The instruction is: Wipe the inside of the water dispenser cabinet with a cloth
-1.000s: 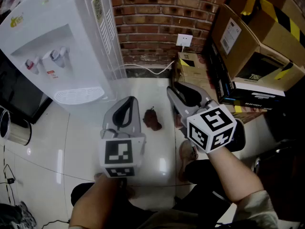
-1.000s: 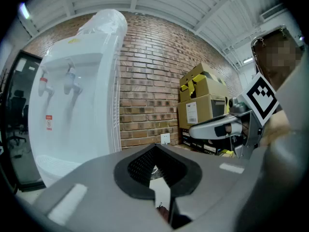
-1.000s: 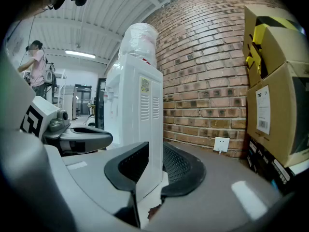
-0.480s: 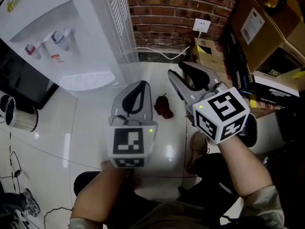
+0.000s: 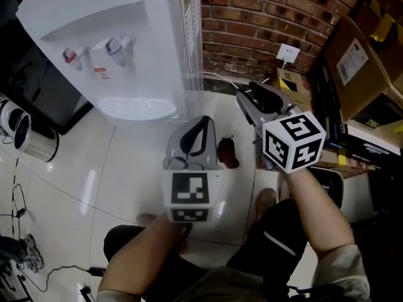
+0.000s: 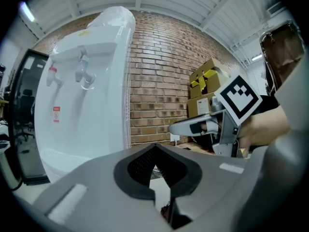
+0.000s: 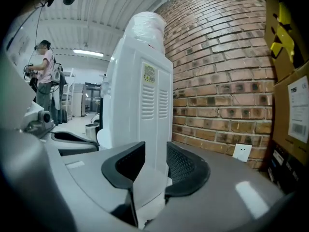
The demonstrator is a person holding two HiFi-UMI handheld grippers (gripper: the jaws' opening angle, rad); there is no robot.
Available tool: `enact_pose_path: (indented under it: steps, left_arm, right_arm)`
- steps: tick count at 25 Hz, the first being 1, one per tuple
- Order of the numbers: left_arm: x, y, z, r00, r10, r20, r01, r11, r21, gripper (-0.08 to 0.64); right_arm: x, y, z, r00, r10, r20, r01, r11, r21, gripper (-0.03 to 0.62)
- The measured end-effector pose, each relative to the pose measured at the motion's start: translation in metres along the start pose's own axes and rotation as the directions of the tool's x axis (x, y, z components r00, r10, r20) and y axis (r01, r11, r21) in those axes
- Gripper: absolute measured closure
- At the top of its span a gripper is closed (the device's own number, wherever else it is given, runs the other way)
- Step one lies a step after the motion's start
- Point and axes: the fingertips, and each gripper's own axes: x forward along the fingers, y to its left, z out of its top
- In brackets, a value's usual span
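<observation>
1. The right tool [image 5: 249, 94] has just been opening its jaws. They now stand apart and released, with nothing between them; only the louvred side of the water dispenser [image 5: 126, 49] shows beyond the gap
2. The left tool [image 5: 196, 131] has not changed: it is clenched shut, pad against pad, and holds nothing
3. Both tools have come forward over the last second, and the dispenser now fills more of the head view than it did. The right tool has travelled further and now reaches towards the brick wall [image 5: 252, 24] just beside the dispenser's side panel
4. The cloth [image 5: 228, 154], a dark reddish crumpled piece, lies where it lay on the white tiled floor [image 5: 119, 168]. In the head view it sits between the two tools, just beside the left one, and neither touches it
5. For the task this means wiping has not begun, since the cloth has yet to be picked up. The newly opened right tool looks readied for a grasp, but it points almost level, past the cloth rather than down at it. Whether it is meant for the cloth or for the cabinet door I cannot tell
6. The lower cabinet front is not shown clearly enough in any view to say whether its door is open
</observation>
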Motion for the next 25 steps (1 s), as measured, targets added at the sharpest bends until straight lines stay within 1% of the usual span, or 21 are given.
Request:
enact_pose_path:
  steps: [2,4,6,8,10,12,15,19,22,25]
  left_arm:
    - [0.008,0.002,-0.012,0.999,0.025,-0.023,-0.025,1.0,-0.013,0.56]
    - [0.017,0.001,-0.029,0.997,0.044,-0.061,-0.045,0.999,-0.015,0.56]
    - [0.026,-0.004,-0.047,0.994,0.051,-0.095,-0.051,0.999,-0.002,0.56]
    - [0.031,-0.007,-0.065,0.991,0.05,-0.124,-0.05,0.999,0.004,0.56]
    - [0.036,-0.006,-0.083,0.986,0.054,-0.16,-0.055,0.998,-0.002,0.56]
    - [0.039,-0.005,-0.102,0.975,0.059,-0.213,-0.061,0.998,-0.001,0.56]
    - [0.04,-0.005,-0.121,0.959,0.064,-0.275,-0.068,0.998,-0.006,0.56]
    - [0.039,-0.001,-0.133,0.945,0.075,-0.317,-0.082,0.997,-0.009,0.56]
    - [0.04,0.003,-0.145,0.931,0.079,-0.356,-0.086,0.996,-0.003,0.558]
    - [0.041,0.005,-0.155,0.917,0.068,-0.393,-0.087,0.996,-0.032,0.537]
  right_arm:
    - [0.007,-0.003,-0.022,0.999,-0.001,-0.037,0.0,1.0,-0.018,0.439]
    - [0.016,-0.004,-0.053,0.996,0.015,-0.092,-0.017,1.0,-0.026,0.425]
    - [0.023,-0.004,-0.085,0.988,0.039,-0.151,-0.043,0.999,-0.023,0.411]
    - [0.029,-0.006,-0.112,0.98,0.061,-0.189,-0.065,0.998,-0.017,0.403]
    - [0.037,-0.008,-0.137,0.973,0.072,-0.218,-0.078,0.997,-0.018,0.403]
    - [0.047,-0.008,-0.17,0.96,0.087,-0.265,-0.094,0.995,-0.016,0.397]
    - [0.062,-0.001,-0.228,0.928,0.118,-0.354,-0.128,0.992,-0.003,0.376]
    - [0.082,0.003,-0.303,0.872,0.138,-0.47,-0.145,0.989,0.023,0.328]
    - [0.097,0.003,-0.341,0.84,0.145,-0.523,-0.134,0.989,0.059,0.299]
    - [0.11,-0.001,-0.377,0.799,0.144,-0.584,-0.128,0.989,0.069,0.273]
